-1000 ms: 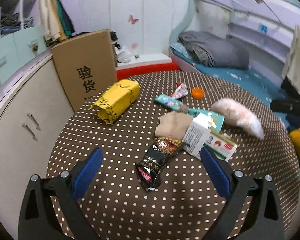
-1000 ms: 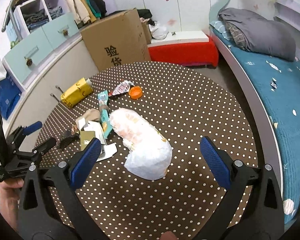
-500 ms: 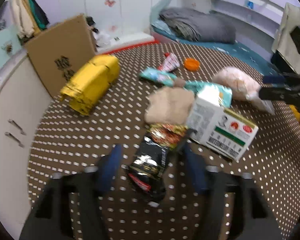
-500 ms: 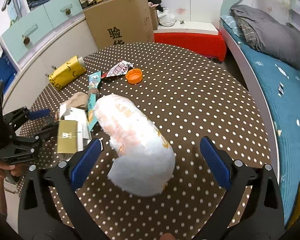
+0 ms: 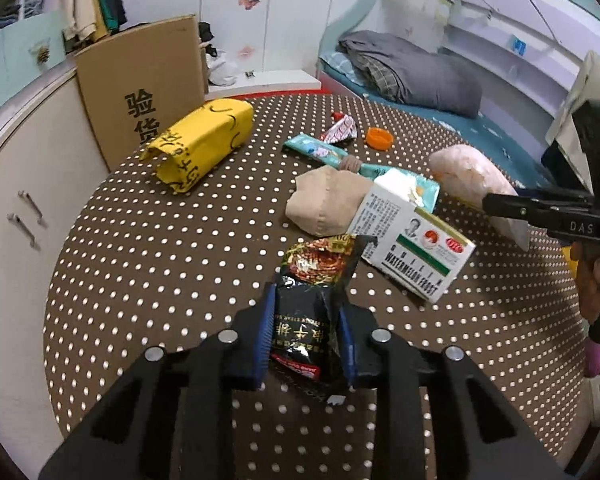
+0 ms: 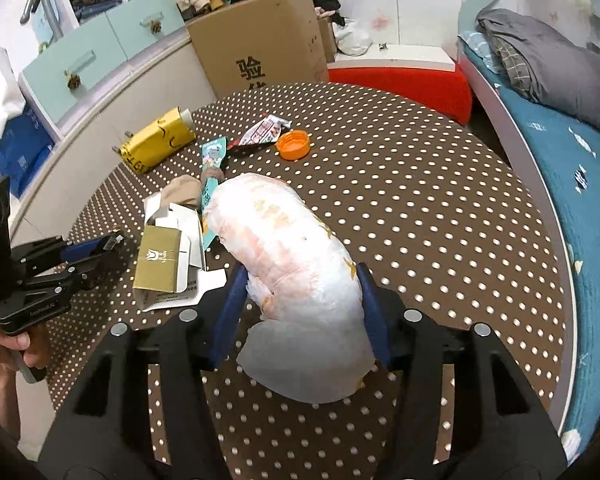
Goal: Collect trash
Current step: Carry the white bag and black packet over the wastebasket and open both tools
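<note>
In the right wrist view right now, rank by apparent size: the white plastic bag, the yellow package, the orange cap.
1. white plastic bag, largest, though it lies closest to the camera, between the closing right gripper jaws, which inflates it.
2. yellow package, farther back.
3. orange cap, clearly smallest.

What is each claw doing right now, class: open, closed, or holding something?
Left claw: closing, pads pressing the black snack wrapper.
Right claw: closing, pads touching the white bag.
</note>
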### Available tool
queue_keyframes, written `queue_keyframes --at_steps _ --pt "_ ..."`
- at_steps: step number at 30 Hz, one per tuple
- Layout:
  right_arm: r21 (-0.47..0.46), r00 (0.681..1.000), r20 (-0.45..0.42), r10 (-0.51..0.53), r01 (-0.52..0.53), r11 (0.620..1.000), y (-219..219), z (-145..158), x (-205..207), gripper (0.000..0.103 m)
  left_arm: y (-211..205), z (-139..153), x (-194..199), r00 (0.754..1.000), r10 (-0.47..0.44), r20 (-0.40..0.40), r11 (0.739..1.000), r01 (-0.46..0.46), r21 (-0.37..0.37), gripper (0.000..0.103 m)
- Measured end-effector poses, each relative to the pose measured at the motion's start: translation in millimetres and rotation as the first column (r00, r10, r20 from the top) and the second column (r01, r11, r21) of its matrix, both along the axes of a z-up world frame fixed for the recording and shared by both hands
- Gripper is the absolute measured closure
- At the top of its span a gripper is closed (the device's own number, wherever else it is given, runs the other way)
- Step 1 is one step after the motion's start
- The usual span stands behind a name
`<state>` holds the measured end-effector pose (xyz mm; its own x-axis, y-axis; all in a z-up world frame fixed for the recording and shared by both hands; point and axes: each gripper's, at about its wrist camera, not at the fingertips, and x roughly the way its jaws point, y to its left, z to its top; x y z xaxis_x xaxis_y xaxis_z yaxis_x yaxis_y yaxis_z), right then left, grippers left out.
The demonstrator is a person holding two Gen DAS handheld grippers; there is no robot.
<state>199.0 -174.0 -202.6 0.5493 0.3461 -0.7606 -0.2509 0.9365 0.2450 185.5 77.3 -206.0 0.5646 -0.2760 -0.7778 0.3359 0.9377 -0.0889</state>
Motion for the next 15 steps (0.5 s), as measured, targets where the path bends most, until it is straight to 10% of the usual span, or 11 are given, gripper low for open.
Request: queue_keyframes --at_steps 15 --pt "0.108 0.991 0.087 -0.106 0.097 0.989 -71 35 -34 0.050 -50 79 -13 0.991 -0.009 0.132 0.998 0.017 -0.062 0.076"
